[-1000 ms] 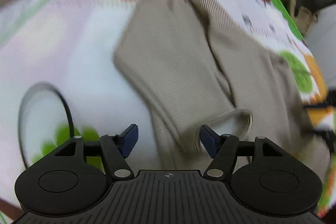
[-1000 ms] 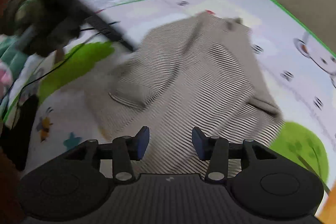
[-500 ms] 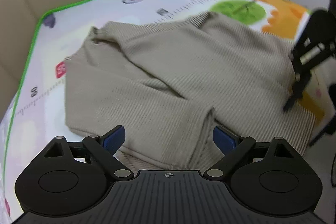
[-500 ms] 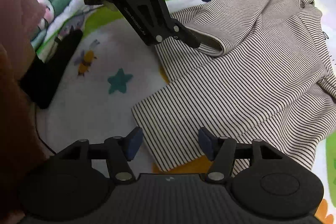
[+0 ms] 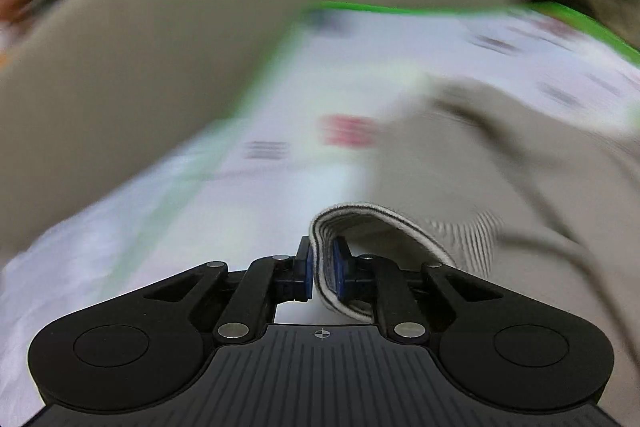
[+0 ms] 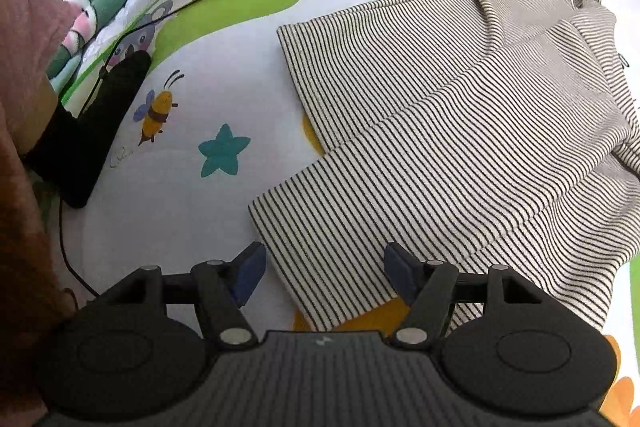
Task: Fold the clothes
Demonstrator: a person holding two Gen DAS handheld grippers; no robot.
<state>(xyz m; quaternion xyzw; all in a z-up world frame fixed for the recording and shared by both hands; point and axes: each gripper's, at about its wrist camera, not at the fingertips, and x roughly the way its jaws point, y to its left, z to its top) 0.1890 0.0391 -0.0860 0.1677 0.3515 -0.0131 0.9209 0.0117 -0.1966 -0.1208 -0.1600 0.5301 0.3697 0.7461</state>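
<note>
Where open before, left gripper (image 5: 321,273) now pinches sleeve cuff (image 5: 360,223).

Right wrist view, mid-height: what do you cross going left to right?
Black object lying on the play mat → bee print → teal star print → striped sweater, spread flat to the right edge.

A cartoon-printed play mat (image 6: 192,195) with a green border lies beside beige upholstery (image 5: 140,39).
</note>
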